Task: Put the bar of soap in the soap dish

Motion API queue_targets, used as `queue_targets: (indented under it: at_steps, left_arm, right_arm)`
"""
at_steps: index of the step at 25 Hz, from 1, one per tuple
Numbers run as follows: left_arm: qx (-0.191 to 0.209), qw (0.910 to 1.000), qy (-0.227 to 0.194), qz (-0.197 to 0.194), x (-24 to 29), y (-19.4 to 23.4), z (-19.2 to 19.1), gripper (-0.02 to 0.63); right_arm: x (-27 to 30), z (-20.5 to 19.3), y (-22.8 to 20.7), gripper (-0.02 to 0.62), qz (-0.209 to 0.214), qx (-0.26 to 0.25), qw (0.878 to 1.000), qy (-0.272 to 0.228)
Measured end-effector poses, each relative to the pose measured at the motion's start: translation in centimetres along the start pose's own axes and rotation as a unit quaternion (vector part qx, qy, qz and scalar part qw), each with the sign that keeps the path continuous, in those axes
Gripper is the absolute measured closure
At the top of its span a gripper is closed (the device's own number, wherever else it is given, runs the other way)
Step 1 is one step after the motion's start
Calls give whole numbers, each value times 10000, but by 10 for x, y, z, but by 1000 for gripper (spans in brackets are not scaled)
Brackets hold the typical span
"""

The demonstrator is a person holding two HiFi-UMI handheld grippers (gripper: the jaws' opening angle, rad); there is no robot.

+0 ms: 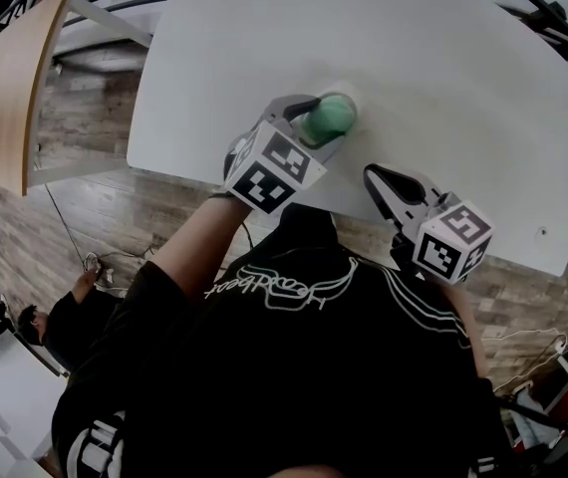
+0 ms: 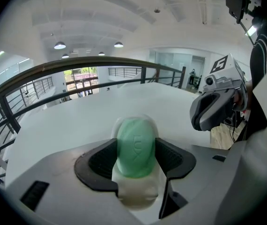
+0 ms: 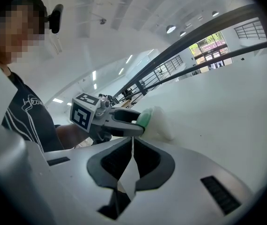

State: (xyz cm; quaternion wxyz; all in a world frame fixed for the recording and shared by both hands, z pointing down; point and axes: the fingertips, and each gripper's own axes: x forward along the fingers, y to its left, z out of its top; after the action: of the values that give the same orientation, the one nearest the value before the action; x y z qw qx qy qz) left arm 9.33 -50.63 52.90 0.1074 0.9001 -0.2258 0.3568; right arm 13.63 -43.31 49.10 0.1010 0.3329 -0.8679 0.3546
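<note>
Left gripper (image 1: pixel 326 119) pinches the green soap bar (image 2: pixel 135 144) at the white soap dish (image 2: pixel 134 199). Right gripper (image 3: pixel 132 161) is pressed together, empty.

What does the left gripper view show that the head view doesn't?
Only the left gripper view: the letters pressed into the green oval bar of soap, the left gripper squeezing its sides with black pads, and the round ceiling lamps.
Only the head view: the person's black shirt, the brown wooden floor and the left gripper's marker cube.
Both: the soap, the pale soap dish under it, the white table and the right gripper.
</note>
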Motion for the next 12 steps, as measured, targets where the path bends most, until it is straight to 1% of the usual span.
queue_targets:
  at_steps: [7, 9, 12]
  left_arm:
    - [252, 9995, -87, 148, -3, -1, 3, 350]
    - [247, 9992, -239, 183, -5, -1, 7, 350]
    - [161, 9979, -593, 208, -14, 0, 17, 347]
  right_arm:
    - [-9, -2, 3, 575, -66, -16, 10000, -43]
    - [-11, -3, 5, 575, -83, -32, 9999, -55]
    - [-15, -6, 6, 575, -108, -64, 9999, -89]
